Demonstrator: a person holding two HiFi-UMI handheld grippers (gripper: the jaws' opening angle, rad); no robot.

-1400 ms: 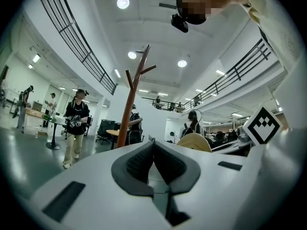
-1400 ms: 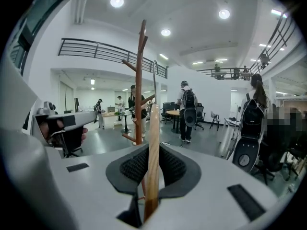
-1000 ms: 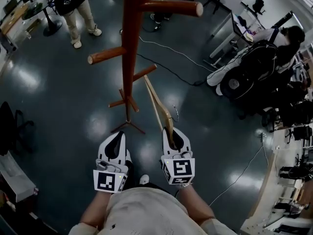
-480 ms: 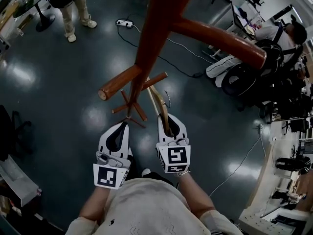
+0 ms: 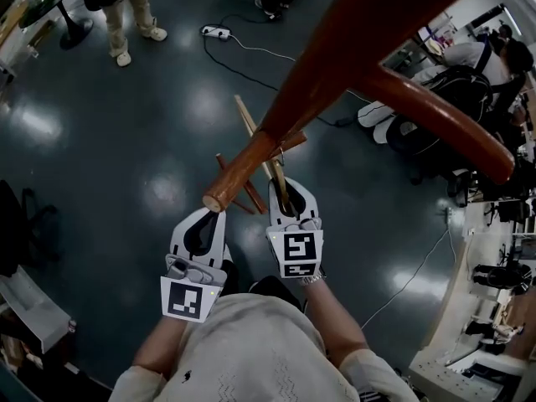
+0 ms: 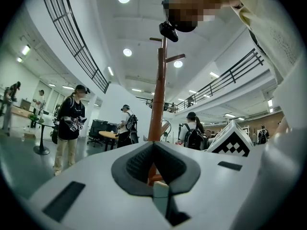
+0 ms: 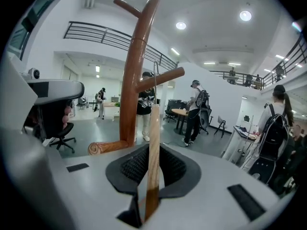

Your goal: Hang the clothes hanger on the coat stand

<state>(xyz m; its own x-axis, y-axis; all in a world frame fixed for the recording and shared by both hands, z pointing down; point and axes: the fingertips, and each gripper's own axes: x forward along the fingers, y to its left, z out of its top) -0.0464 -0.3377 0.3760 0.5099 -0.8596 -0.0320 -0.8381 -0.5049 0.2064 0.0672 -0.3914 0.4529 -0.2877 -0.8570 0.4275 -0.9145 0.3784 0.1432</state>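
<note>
nearing the coat stand (image 5: 352, 48), right tool (image 5: 289, 195) grips the hanger (image 5: 251, 128).

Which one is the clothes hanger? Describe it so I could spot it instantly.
Find the tall reddish-brown coat stand rising from the dark floor. Beside its lower pegs, the right tool grips a slim clothes hanger, paler and far thinner than the stand's round pegs.
</note>
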